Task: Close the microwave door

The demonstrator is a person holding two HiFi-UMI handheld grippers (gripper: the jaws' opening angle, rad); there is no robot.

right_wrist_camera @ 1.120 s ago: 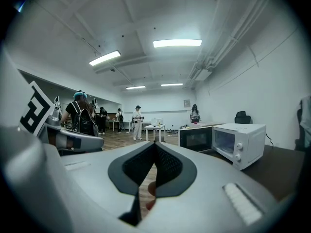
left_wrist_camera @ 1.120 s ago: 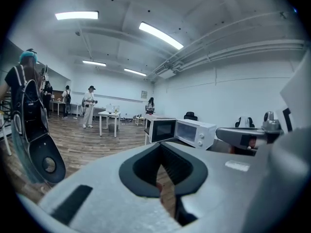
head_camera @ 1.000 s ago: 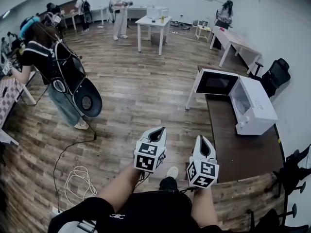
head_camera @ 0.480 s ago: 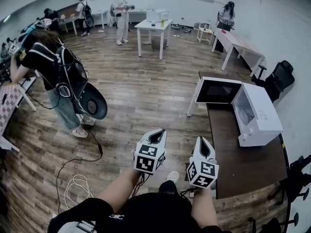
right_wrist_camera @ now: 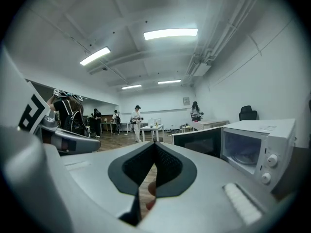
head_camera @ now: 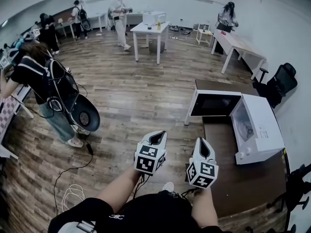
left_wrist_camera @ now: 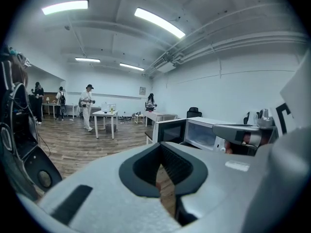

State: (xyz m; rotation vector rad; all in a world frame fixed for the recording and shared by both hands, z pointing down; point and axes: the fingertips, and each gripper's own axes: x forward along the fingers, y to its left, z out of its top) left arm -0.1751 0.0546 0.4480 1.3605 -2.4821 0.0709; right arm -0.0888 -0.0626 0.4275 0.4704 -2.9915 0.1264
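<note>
— Item one, the microwave (head_camera: 257, 125). Where is it?

— On the dark table (head_camera: 233, 178), to the right of the person holding the tools. It is a white case, and its door (head_camera: 215, 105) stands swung wide out toward the open floor.

— So the task's progress?

— By my reckoning, none of the closing is done. The door is fully open and nothing touches it. What is left is to reach it, push it round and press it home.

— Item two, the tools?

— The left gripper (head_camera: 156, 136) has its jaws pressed together with nothing between them. The right gripper (head_camera: 201, 147) is the same, pads meeting at the tip and empty. They sit side by side in front of the person, well apart from the door.

— What does the head view list that the others lack?

— The whole layout: table edge, both tools at once, a white table (head_camera: 148, 29) far across the room and a cable (head_camera: 73, 195) coiled on the floor.

— And the right gripper view?

— The microwave's front face, with two knobs (right_wrist_camera: 266, 168) and a glass plate (right_wrist_camera: 245, 157) inside the cavity. The head view shows no knobs at all.

— The left gripper view?

— It sees the door and cavity from further off, with the other tool filling its right edge.
</note>
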